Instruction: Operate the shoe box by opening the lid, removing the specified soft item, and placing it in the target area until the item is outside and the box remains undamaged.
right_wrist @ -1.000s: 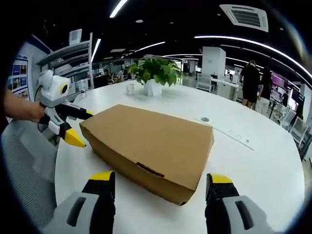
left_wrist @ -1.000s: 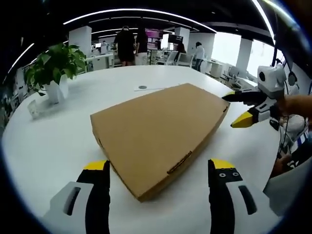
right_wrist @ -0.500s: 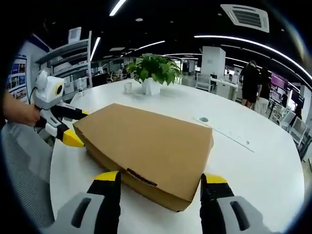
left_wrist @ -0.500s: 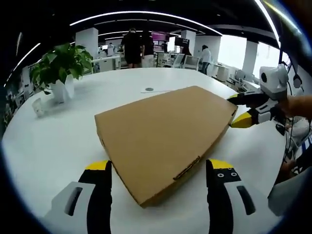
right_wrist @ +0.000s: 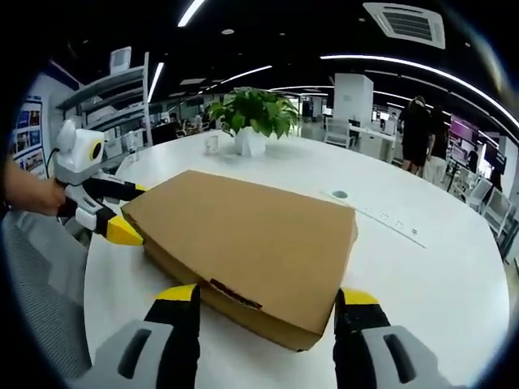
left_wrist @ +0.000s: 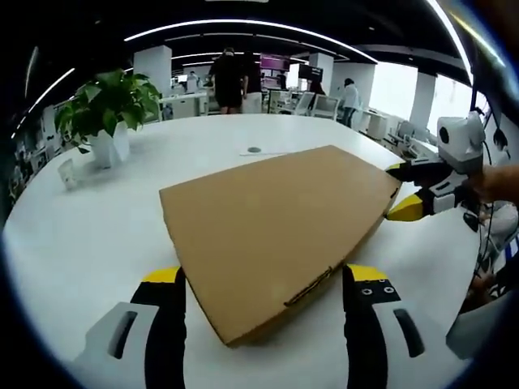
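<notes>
**Closed shoe box flanked by two open grippers**

The brown cardboard shoe box (left_wrist: 272,231) (right_wrist: 247,243) lies flat on the round white table (left_wrist: 89,235) (right_wrist: 422,275), lid down. The left gripper (left_wrist: 263,284) (right_wrist: 122,212) has its yellow-tipped jaws spread wide on either side of one box corner, holding nothing. The right gripper (right_wrist: 268,304) (left_wrist: 404,190) likewise stands open, its jaws straddling the opposite corner. A potted plant (left_wrist: 109,109) (right_wrist: 253,121) sits farther along the table, with a small round disc (left_wrist: 255,150) (right_wrist: 340,194) beyond the box.
</notes>
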`<action>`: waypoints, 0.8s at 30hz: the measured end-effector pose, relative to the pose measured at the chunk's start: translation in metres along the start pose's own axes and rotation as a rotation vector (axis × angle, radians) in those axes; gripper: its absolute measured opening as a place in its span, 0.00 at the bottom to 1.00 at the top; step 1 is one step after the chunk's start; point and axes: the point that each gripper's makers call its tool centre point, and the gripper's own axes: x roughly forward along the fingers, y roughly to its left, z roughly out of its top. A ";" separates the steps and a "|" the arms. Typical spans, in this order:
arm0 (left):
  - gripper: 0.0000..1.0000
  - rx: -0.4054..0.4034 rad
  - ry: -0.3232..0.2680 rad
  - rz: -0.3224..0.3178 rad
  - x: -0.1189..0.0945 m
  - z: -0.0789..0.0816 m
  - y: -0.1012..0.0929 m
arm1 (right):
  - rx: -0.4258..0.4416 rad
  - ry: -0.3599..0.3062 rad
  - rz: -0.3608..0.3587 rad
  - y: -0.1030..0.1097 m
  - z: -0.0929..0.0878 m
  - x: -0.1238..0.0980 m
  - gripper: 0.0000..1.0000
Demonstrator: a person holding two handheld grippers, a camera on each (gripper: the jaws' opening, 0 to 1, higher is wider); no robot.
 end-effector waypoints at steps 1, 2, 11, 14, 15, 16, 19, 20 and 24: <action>0.81 0.001 0.000 -0.001 0.000 0.000 0.000 | 0.001 0.000 -0.001 0.000 0.000 0.000 0.65; 0.81 0.001 0.000 -0.002 0.000 0.000 0.001 | 0.003 0.000 -0.002 0.000 0.000 0.000 0.65; 0.81 0.015 0.020 -0.021 0.002 0.002 0.007 | 0.018 0.004 -0.020 0.005 0.001 0.001 0.64; 0.81 0.021 0.023 -0.029 0.001 0.001 0.009 | 0.025 0.008 -0.029 0.009 0.001 0.002 0.64; 0.81 0.023 0.024 -0.032 0.001 0.001 0.009 | 0.027 0.008 -0.032 0.009 0.002 0.002 0.64; 0.81 0.024 0.024 -0.034 0.001 0.001 0.010 | 0.028 0.008 -0.034 0.010 0.002 0.002 0.64; 0.81 0.026 0.025 -0.042 0.000 0.001 0.012 | 0.074 -0.009 -0.040 0.014 0.005 0.001 0.67; 0.81 0.025 0.025 -0.045 0.000 0.001 0.012 | 0.079 -0.010 -0.041 0.014 0.006 0.001 0.67; 0.81 0.028 0.032 -0.056 0.000 0.001 0.014 | 0.075 -0.007 -0.049 0.017 0.005 0.000 0.67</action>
